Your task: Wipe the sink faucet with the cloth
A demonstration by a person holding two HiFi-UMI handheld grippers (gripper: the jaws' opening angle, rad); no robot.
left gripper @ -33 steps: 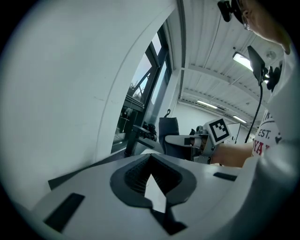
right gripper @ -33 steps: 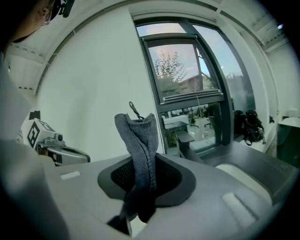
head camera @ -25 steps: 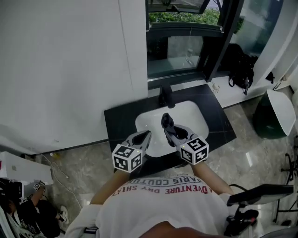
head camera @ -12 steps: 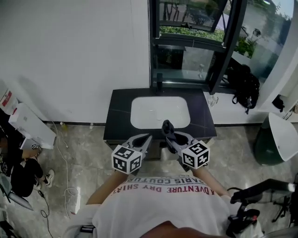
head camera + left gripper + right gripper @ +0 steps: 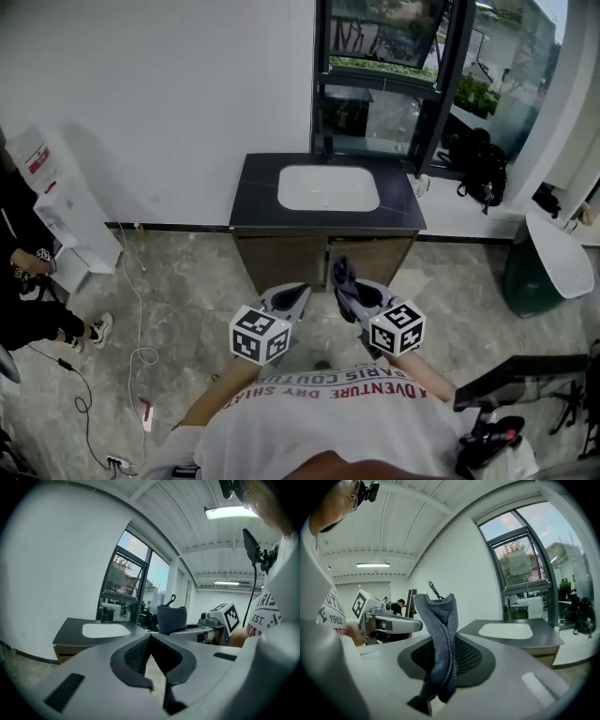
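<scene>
The dark vanity top [image 5: 262, 192] with its white basin [image 5: 328, 188] stands against the wall, well ahead of both grippers. Its dark faucet [image 5: 324, 154] is small and hard to make out behind the basin; in the right gripper view the faucet [image 5: 509, 609] is a thin upright post. My right gripper [image 5: 343, 279] is shut on a dark grey cloth [image 5: 439, 644], which sticks up between the jaws. My left gripper [image 5: 298, 293] is shut with nothing in it, beside the right one. In the left gripper view the cloth [image 5: 171, 619] shows past the basin [image 5: 106, 629].
A seated person [image 5: 28, 300] and a white box [image 5: 58, 217] are at the left, with cables [image 5: 139, 361] on the marble floor. A black bag [image 5: 480, 161] lies on the window ledge. A green bin with a white lid [image 5: 544, 258] and a black stand [image 5: 506, 408] are at the right.
The view has backed away from the sink: the vanity, under the grippers a second ago, now stands some way ahead. Both grippers keep their pose, cloth still held.
</scene>
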